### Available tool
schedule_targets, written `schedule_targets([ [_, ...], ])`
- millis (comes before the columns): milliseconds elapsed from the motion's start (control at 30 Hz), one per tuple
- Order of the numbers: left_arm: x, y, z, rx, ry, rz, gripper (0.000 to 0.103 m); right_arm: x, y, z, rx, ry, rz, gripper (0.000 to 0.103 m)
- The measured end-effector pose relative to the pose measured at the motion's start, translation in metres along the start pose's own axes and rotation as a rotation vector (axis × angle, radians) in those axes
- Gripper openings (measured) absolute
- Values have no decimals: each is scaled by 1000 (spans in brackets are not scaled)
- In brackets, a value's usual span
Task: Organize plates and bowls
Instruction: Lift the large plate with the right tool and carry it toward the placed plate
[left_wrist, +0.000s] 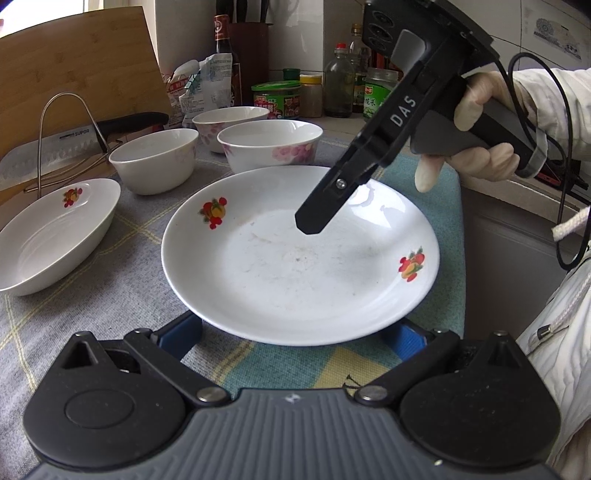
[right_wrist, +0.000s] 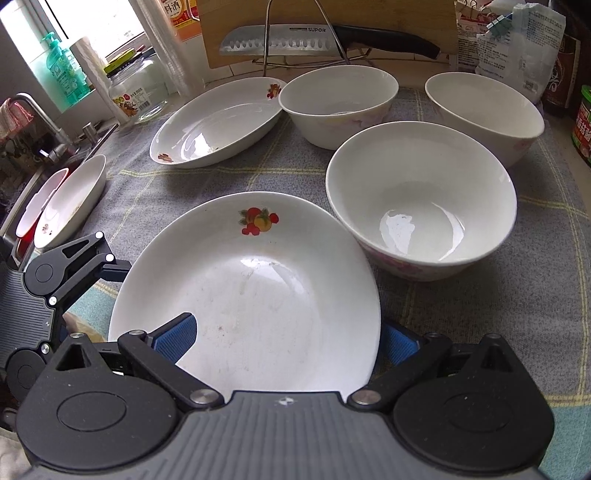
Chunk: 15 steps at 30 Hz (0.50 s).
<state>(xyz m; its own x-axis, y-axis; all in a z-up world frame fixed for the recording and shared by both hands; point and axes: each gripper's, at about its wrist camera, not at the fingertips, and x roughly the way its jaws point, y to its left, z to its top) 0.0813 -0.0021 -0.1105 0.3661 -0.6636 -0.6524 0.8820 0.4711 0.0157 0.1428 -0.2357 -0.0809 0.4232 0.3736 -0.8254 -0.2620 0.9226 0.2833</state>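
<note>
Left wrist view: a white fruit-print plate (left_wrist: 301, 254) sits on the checked cloth (left_wrist: 110, 258) covering the tabletop, directly ahead of the left tool (left_wrist: 301, 334), whose blue pads (left_wrist: 183, 332) stand spread wide, one either side of the plate's near rim and seemingly below it — not clamped on anything. The right tool (left_wrist: 312, 225) reaches in from the right, its black finger over the plate's inside wall; the right wrist view shows one blue pad (right_wrist: 177, 332) above the plate's (right_wrist: 251, 295) surface and the other outside its rim, so it appears to straddle the edge, though whether it actually pinches cannot be told. An oval dish (left_wrist: 55, 236) lies just left of the plate, with three bowls — the nearest (right_wrist: 421, 199) almost touching the plate — behind. Judged from this, the right tool is nearer to taking the plate, and the oval dish lies leftward as a likely stacking spot.
</note>
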Motion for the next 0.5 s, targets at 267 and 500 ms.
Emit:
schedule_targets([
  [267,-1,-1,0,6,-5,-1,103,5,-2,12,-3,25,59,103],
  [500,-1,-2,0,22,-11,-1,103,6,-3,14,-9,31,84,103],
])
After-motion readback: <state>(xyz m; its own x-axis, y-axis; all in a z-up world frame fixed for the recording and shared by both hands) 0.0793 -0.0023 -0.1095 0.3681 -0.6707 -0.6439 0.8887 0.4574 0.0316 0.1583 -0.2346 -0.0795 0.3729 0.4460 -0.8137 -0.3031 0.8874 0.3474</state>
